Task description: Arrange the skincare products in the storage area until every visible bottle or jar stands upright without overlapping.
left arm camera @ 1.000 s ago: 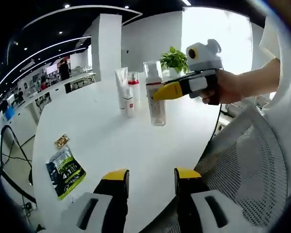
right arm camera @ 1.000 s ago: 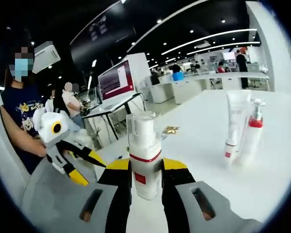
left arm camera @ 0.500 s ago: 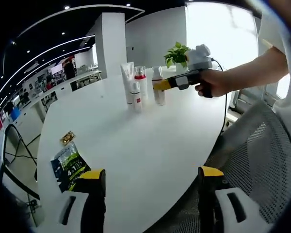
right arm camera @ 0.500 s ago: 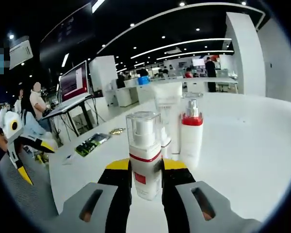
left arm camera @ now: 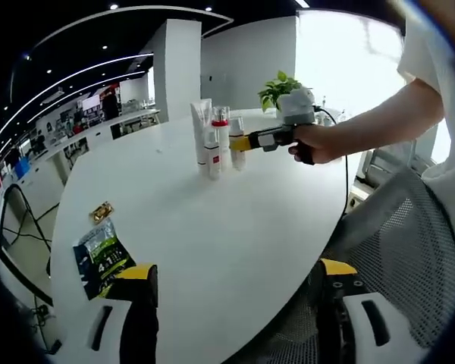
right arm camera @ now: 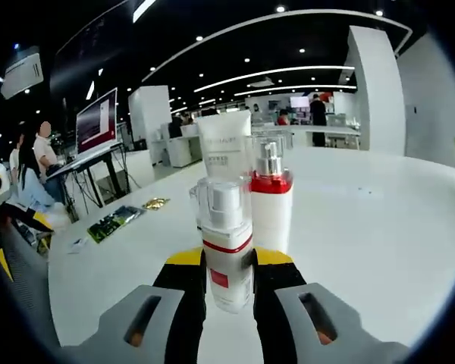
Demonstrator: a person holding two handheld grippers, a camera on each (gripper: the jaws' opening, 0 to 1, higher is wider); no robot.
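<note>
While clamped between the right gripper (right arm camera: pixel 227 284) jaws, the pump bottle (right arm camera: pixel 226 246) stands upright, low over the white table (right arm camera: pixel 364 220), held at its lower body below the red band. It looks like stiff, smooth plastic, light, probably slippery, top-heavy under its clear cap, so a low grip on the body seems safest. Just behind it stand the red-collared bottle (right arm camera: pixel 271 201) and the white tube (right arm camera: pixel 224 148), both upright. The left gripper view adds what this one hides: the left gripper (left arm camera: pixel 231 303) with jaws spread wide and empty at the near table edge, a green sachet (left arm camera: pixel 100 254) nearby, and a potted plant (left arm camera: pixel 279 85) beyond the bottles.
</note>
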